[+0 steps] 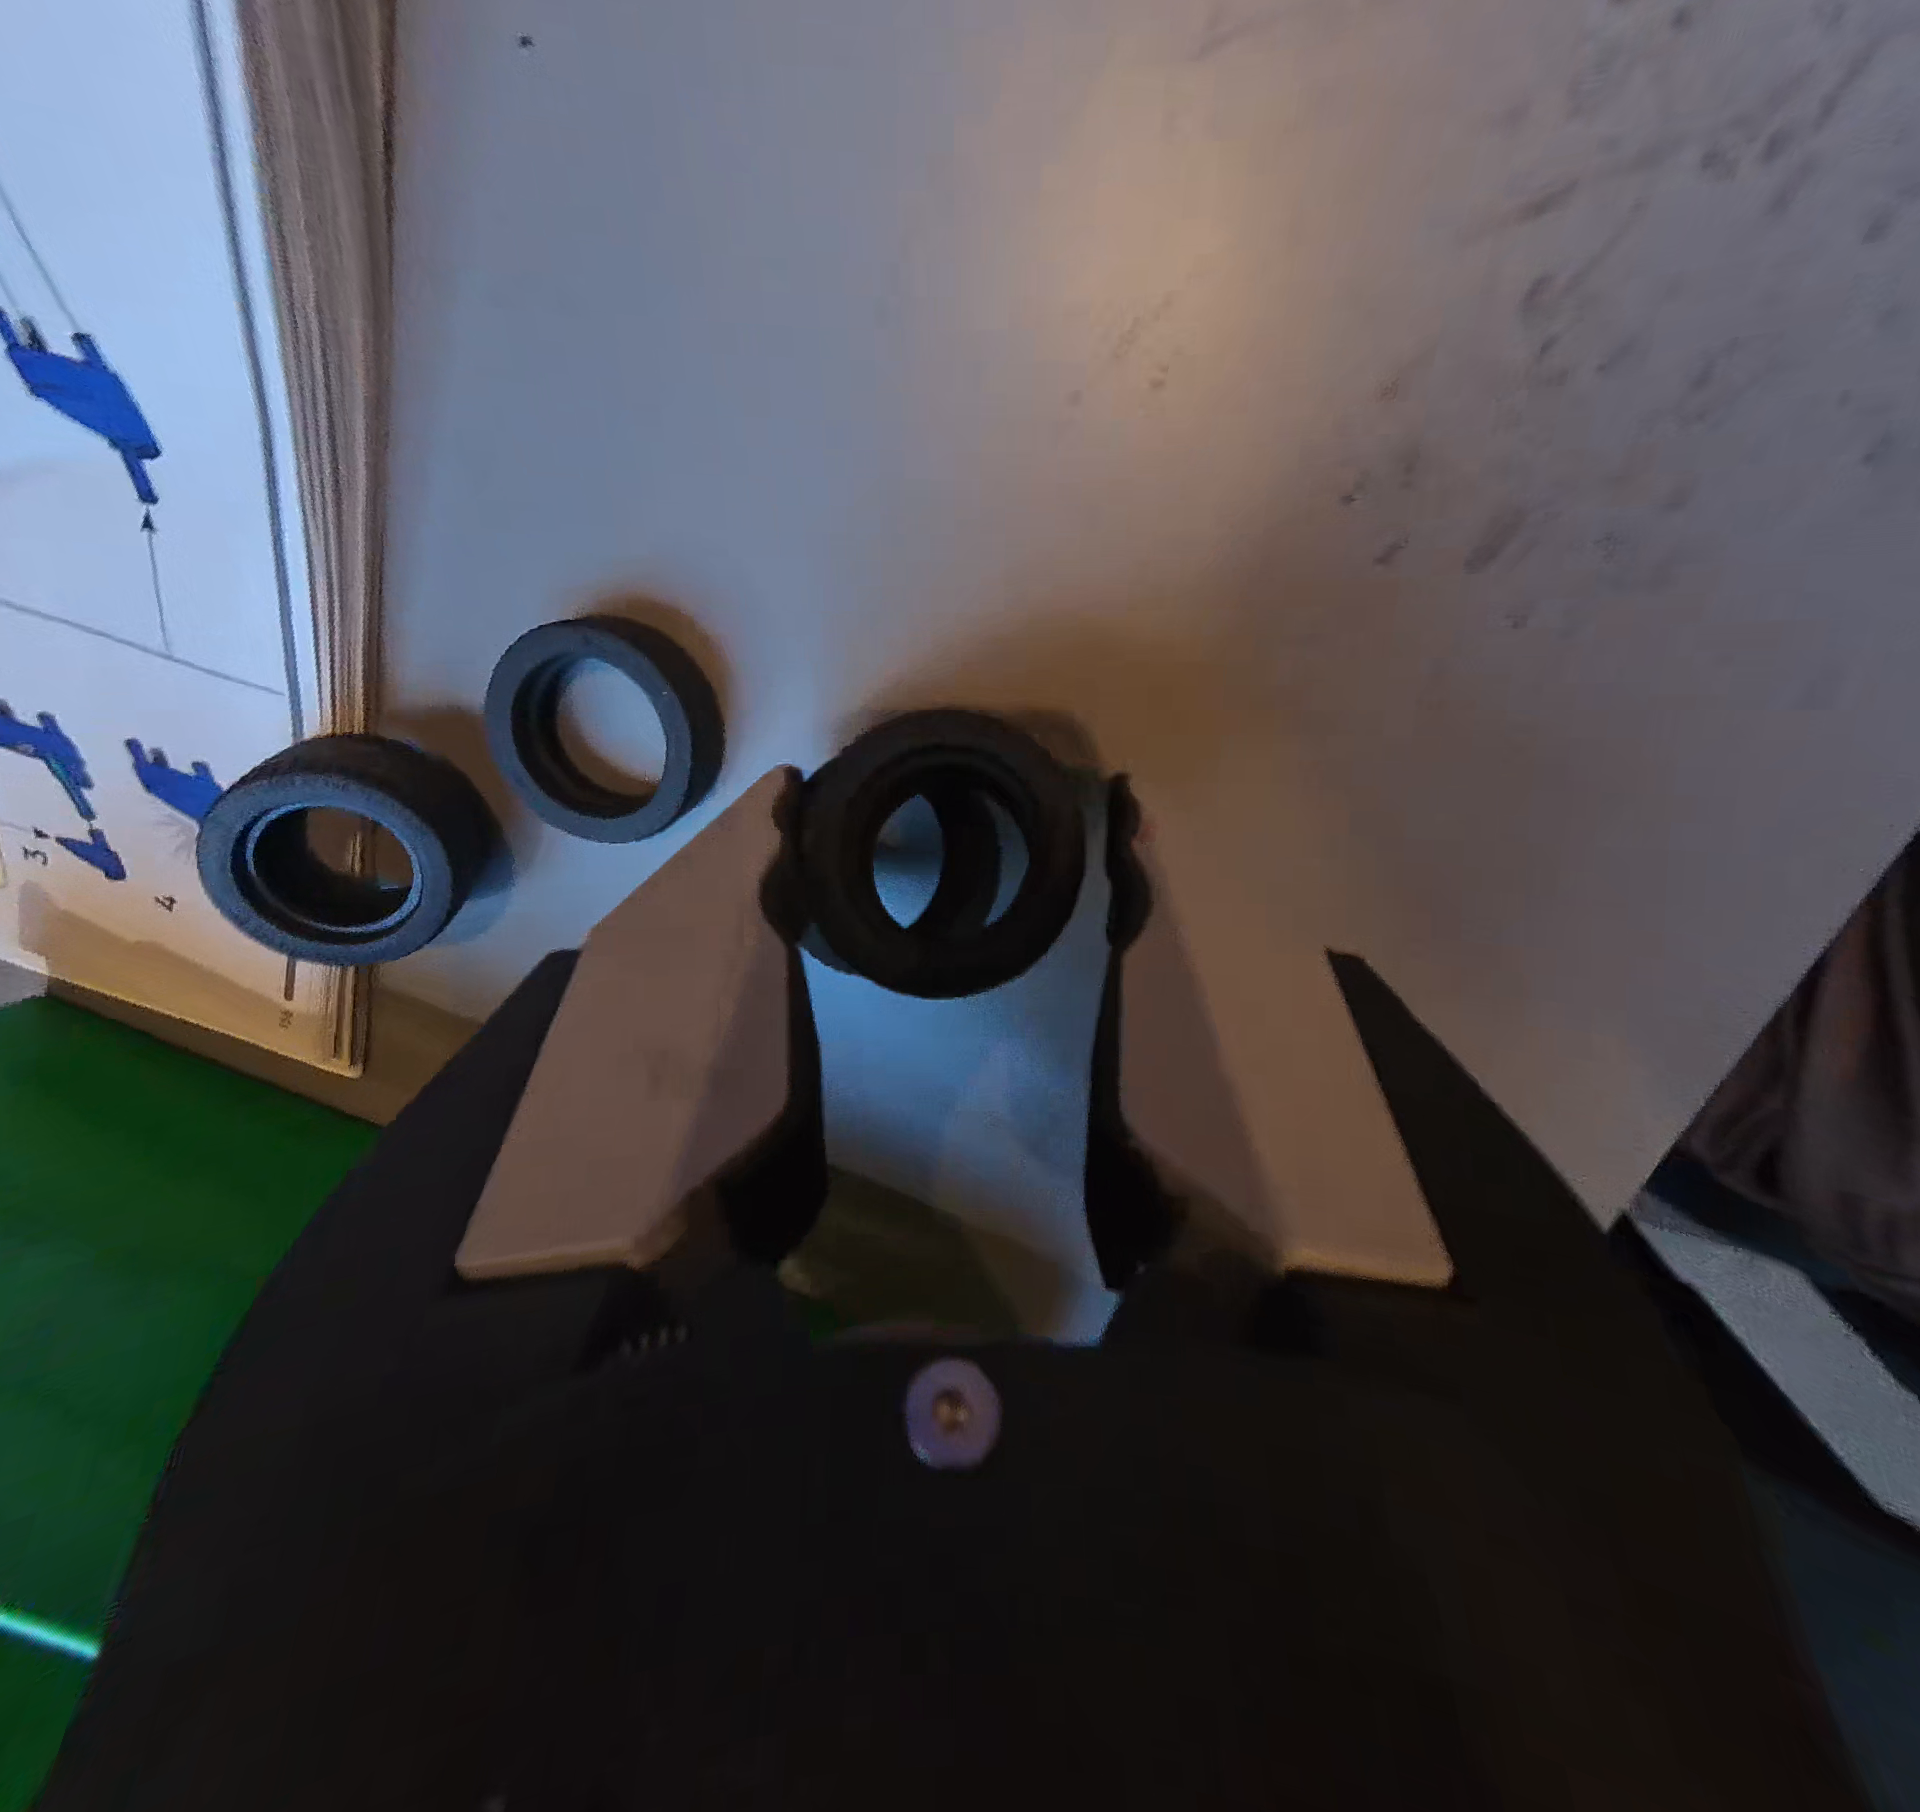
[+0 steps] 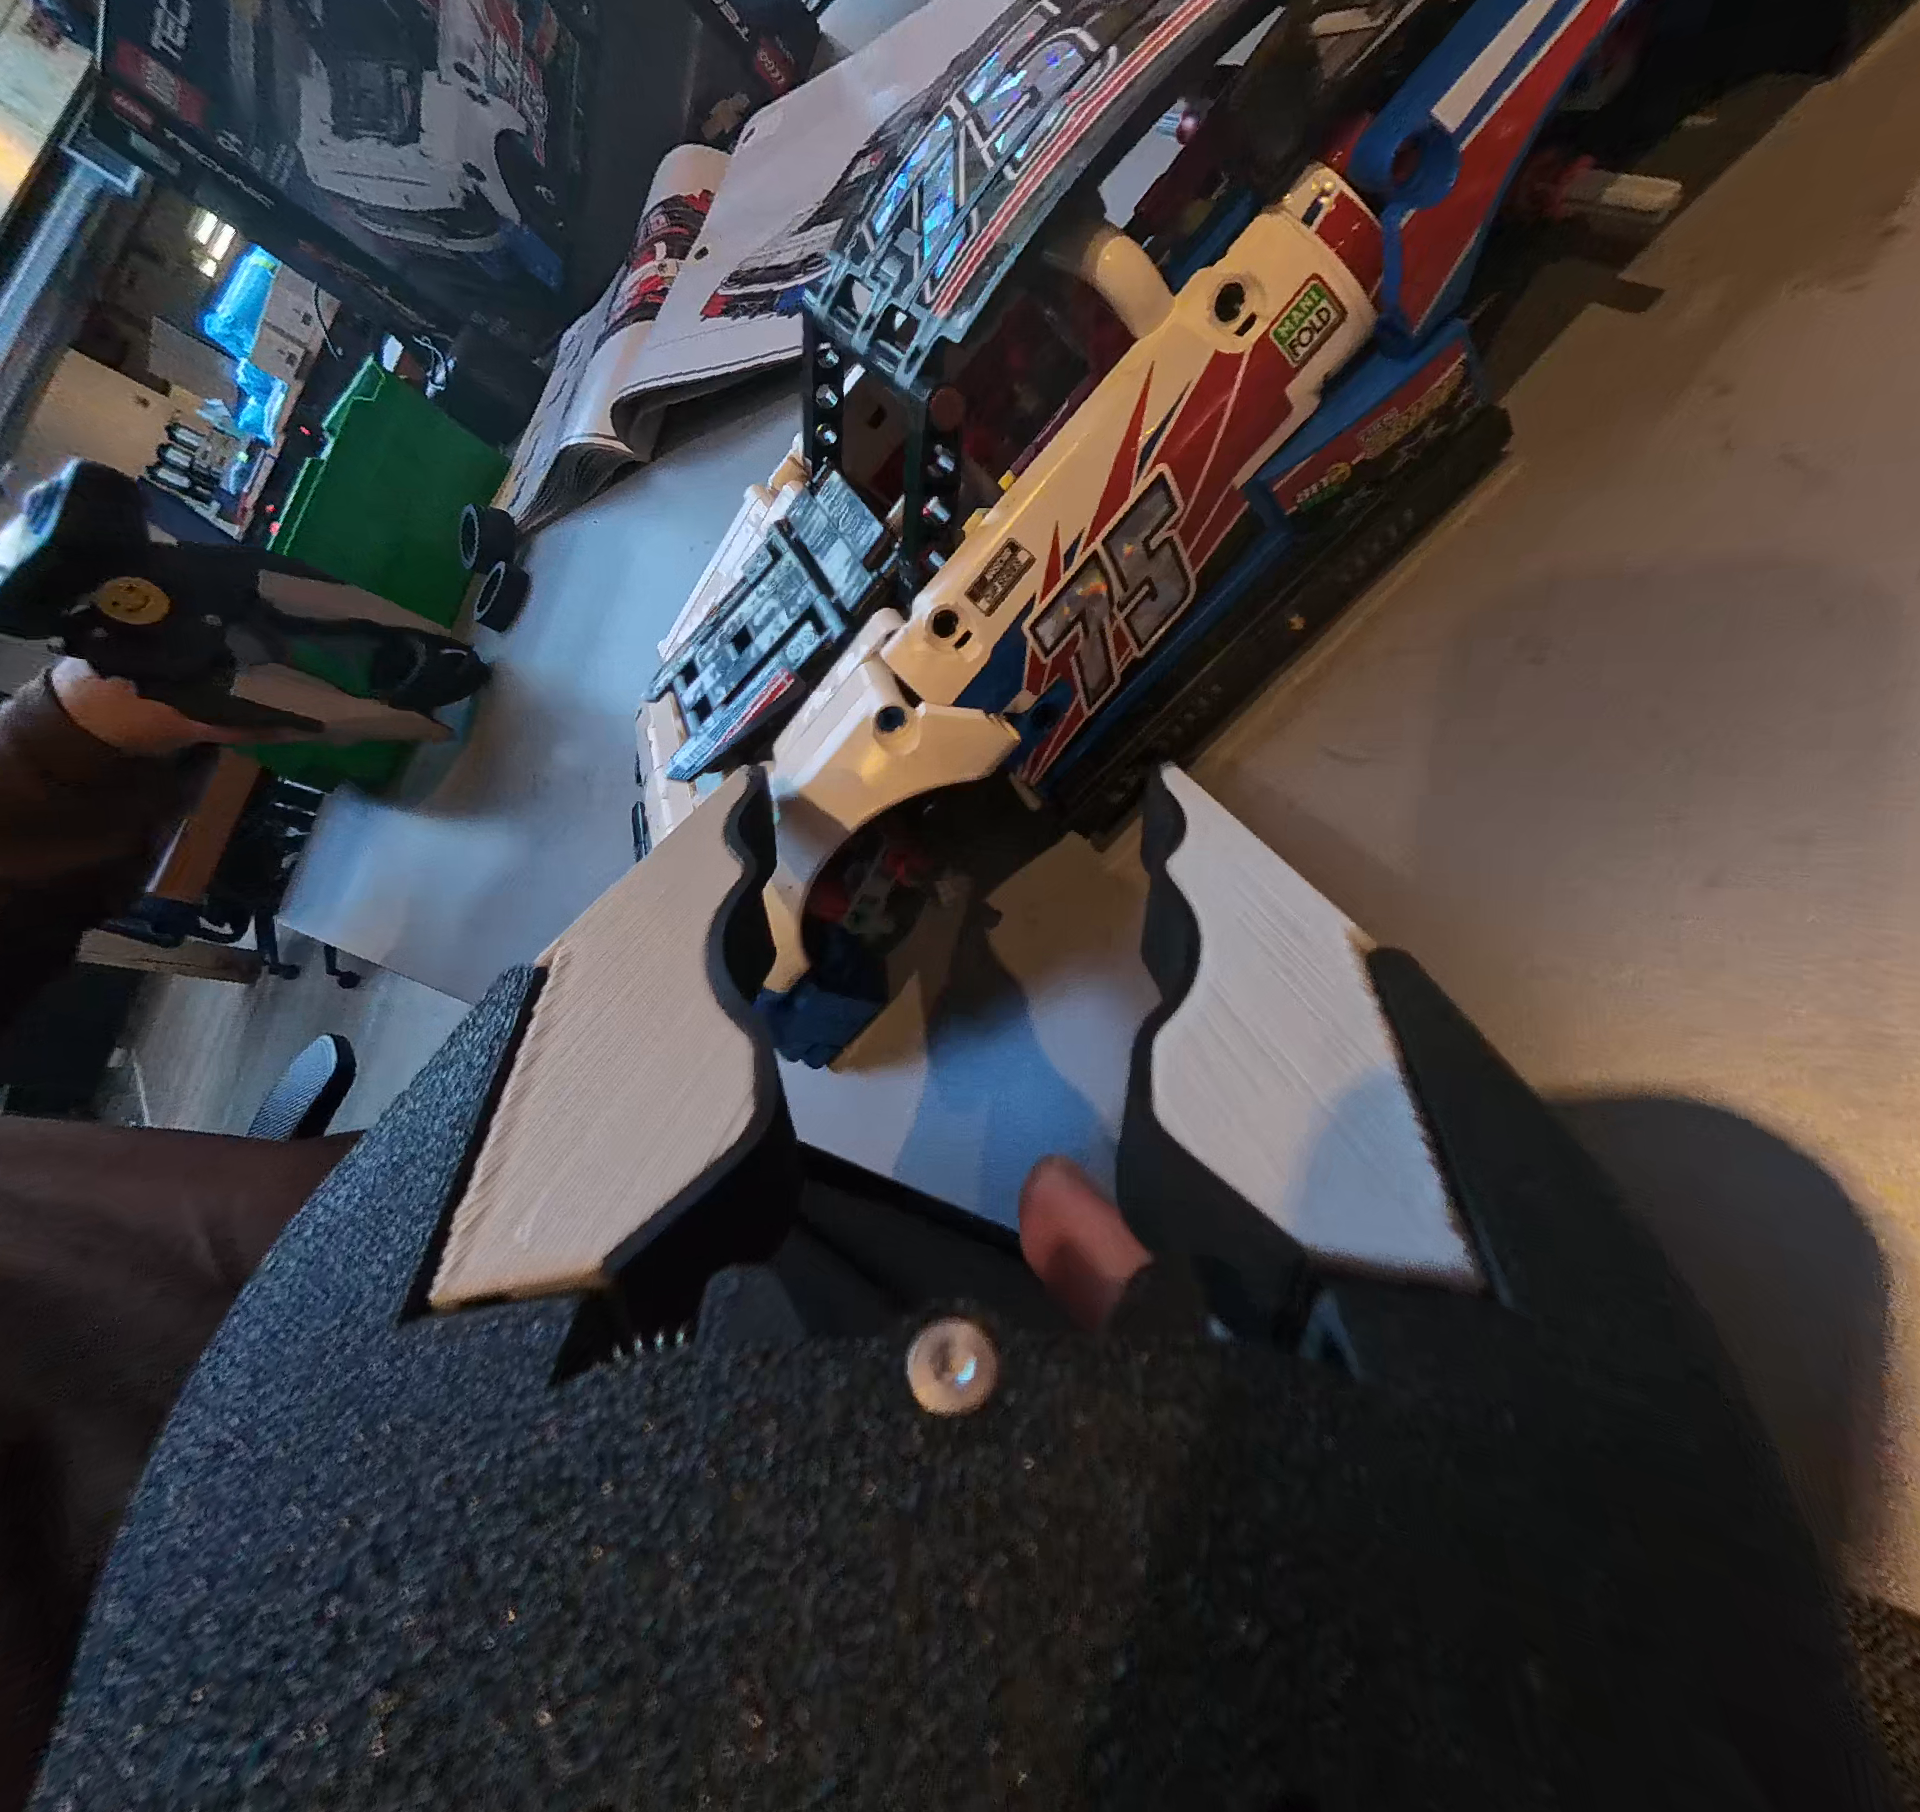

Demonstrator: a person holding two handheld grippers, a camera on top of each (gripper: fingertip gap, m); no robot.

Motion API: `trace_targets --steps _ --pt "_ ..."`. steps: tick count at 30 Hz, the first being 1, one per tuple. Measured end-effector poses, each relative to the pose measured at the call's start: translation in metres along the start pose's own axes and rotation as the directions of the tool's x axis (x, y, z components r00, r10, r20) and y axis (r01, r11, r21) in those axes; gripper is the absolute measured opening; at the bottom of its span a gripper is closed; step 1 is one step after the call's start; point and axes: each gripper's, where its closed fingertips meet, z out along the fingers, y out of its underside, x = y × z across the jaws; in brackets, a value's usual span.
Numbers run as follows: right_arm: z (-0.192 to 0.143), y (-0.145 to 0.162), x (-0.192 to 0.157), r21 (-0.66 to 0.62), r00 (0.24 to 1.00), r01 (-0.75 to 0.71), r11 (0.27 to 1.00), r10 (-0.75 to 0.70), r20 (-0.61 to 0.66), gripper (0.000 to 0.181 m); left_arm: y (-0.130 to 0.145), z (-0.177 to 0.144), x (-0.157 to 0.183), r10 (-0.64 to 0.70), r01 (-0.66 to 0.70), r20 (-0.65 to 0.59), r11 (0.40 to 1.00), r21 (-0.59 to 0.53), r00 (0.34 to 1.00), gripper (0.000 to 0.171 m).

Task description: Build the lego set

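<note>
My left gripper [image 1: 951, 817] is shut on a black rubber tyre [image 1: 940, 853] and holds it upright just above the white table [image 1: 1247, 412]. It also shows at the far left of the right wrist view [image 2: 436, 682]. Two more tyres [image 1: 343, 848] [image 1: 608, 728] lie on the table to its left. My right gripper [image 2: 961, 806] is open and empty, its fingers either side of the front wheel arch of the white, red and blue race car model [image 2: 1091, 536]. The arch has no wheel in it.
An open instruction booklet [image 1: 104, 515] lies left of the tyres, with a green surface [image 1: 156, 1243] beyond the table edge. In the right wrist view, set boxes [image 2: 343, 79] and the booklet [image 2: 665, 339] stand behind the car. A hand [image 2: 104, 713] holds the left gripper. The left gripper's tips are roughly 45 cm from the right gripper's.
</note>
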Motion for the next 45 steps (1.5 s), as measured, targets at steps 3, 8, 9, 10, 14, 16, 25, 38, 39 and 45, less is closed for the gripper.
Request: trace_targets --steps 3,8,9,10,14,16,25,38,39,45 --pt "-0.002 0.004 -0.005 -0.001 1.0 0.016 1.0 -0.016 -0.001 0.07 -0.005 -0.002 0.004 0.024 -0.024 -0.02 0.999 -0.024 1.0 0.059" --pt "-0.007 0.011 -0.007 -0.001 1.0 0.016 1.0 -0.016 0.009 0.07 -0.021 -0.018 -0.005 -0.014 0.014 -0.01 1.0 -0.001 1.0 0.077" --pt "-0.008 0.012 -0.007 0.001 1.0 0.017 1.0 -0.017 0.009 0.07 -0.027 -0.025 -0.007 -0.012 0.012 0.003 1.0 0.01 1.0 0.079" --pt "-0.01 0.012 -0.007 0.006 1.0 0.016 1.0 -0.016 0.01 0.07 -0.037 -0.032 -0.008 -0.005 0.005 0.012 0.999 0.033 1.0 0.081" --pt "-0.016 0.007 -0.008 0.048 0.999 -0.017 0.999 0.015 0.045 0.07 -0.111 -0.055 0.015 0.033 -0.019 -0.059 0.976 0.216 0.998 0.085" --pt "-0.016 0.008 -0.008 0.057 0.998 -0.033 0.998 0.03 0.057 0.071 -0.153 -0.056 0.038 0.084 -0.041 -0.133 0.955 0.293 0.988 0.089" --pt "-0.02 0.015 -0.01 0.072 1.0 0.025 0.997 -0.025 0.005 0.072 -0.259 -0.02 0.108 0.158 0.039 -0.298 0.825 0.563 0.941 0.082" --pt "-0.034 -0.036 0.002 0.198 0.988 0.146 0.969 -0.154 0.025 0.082 -0.313 0.027 0.095 0.159 0.124 -0.382 0.776 0.618 0.91 0.091" --pt "-0.035 -0.042 0.005 0.205 0.985 0.157 0.966 -0.169 0.039 0.082 -0.313 0.031 0.096 0.171 0.117 -0.386 0.777 0.619 0.906 0.09" --pt "-0.032 -0.074 0.027 0.174 0.937 0.329 0.928 -0.344 0.063 0.082 -0.308 0.038 0.093 0.186 0.148 -0.435 0.765 0.627 0.881 0.089"
